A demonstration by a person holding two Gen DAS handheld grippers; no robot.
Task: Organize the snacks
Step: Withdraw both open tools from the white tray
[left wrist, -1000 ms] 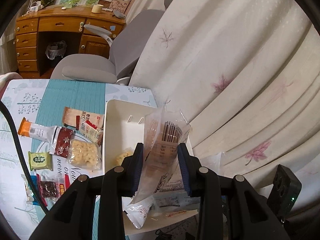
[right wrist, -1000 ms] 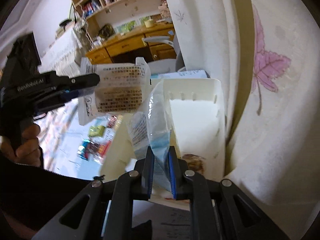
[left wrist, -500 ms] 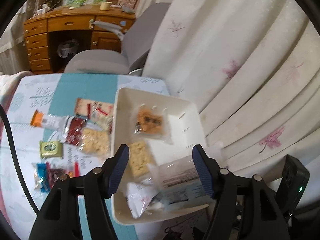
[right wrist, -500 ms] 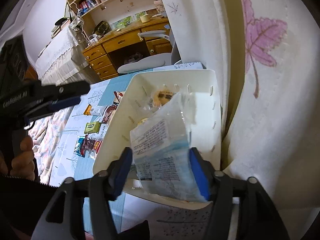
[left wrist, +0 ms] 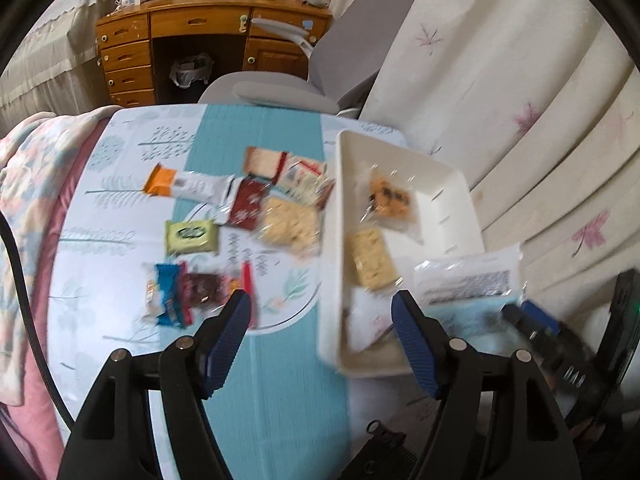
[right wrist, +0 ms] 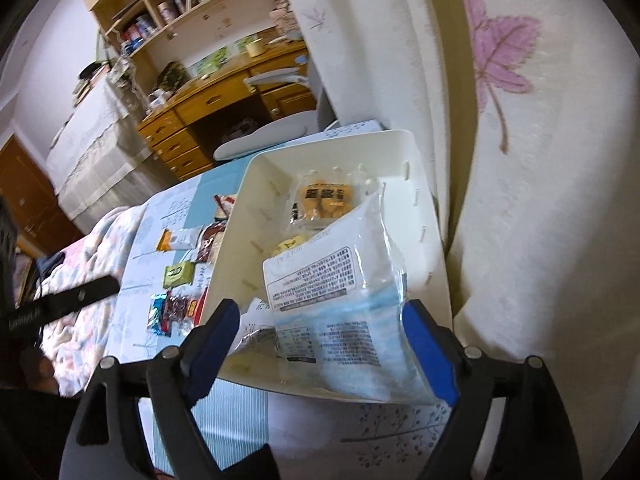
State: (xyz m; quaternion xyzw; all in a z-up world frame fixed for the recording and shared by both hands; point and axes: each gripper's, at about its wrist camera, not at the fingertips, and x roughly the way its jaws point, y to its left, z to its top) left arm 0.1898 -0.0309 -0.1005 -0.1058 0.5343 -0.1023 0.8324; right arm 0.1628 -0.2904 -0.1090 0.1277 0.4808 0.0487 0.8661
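Snacks (left wrist: pixel 280 216) loose beside white bin (right wrist: pixel 430 240); left gripper (left wrist: pixel 322 320) spread empty, right gripper (right wrist: pixel 320 334) just-widened astride pale packet (right wrist: pixel 340 292).

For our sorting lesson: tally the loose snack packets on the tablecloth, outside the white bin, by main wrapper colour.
Orange-and-white packet: 1
Green packet: 1
Dark red packet: 1
Blue packet: 1
Brown packet: 1
Clear cracker packet: 1
Red-and-white packets: 2
Total: 8, though blur may hide another.

Wooden desk (left wrist: pixel 192 36), grey chair (left wrist: pixel 320 68), leaf-print curtain (left wrist: pixel 500 92), bookshelf (right wrist: pixel 192 4).
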